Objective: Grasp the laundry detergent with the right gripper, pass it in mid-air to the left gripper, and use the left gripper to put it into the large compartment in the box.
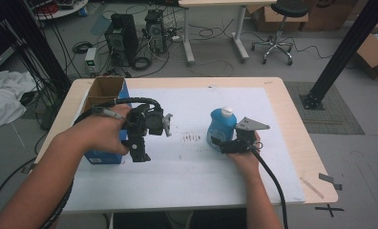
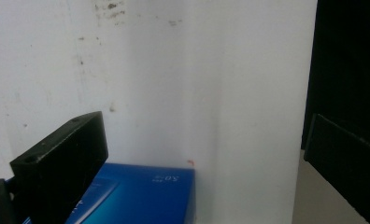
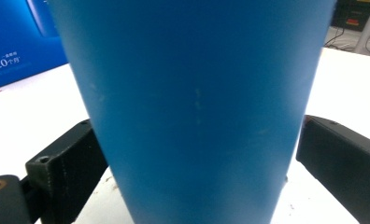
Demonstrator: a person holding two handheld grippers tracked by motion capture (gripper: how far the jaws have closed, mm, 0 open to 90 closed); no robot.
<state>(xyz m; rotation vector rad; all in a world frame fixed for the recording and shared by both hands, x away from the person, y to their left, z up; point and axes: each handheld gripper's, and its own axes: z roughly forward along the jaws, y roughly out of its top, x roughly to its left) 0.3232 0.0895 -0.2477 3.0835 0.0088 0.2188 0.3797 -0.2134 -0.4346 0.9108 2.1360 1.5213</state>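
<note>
A blue bottle (image 1: 221,128) with a white cap stands upright on the white sheet, right of centre. My right gripper (image 1: 224,146) reaches in from the near side, low on the bottle. In the right gripper view the blue bottle (image 3: 197,93) sits between the jaws of the right gripper (image 3: 197,144), and both pads lie against its sides. My left gripper (image 1: 139,153) points down beside the near right corner of a tall blue box (image 1: 101,156). In the left gripper view that left gripper (image 2: 206,126) stands open over bare white sheet, with the blue box (image 2: 141,196) by its left jaw.
The blue box is open at the top, with a brown cardboard inside (image 1: 106,88), at the table's left. The white sheet (image 1: 187,167) covers most of the wooden table (image 1: 311,162). Computers, cables, a stool (image 1: 278,28) and a black post (image 1: 344,52) stand beyond the table.
</note>
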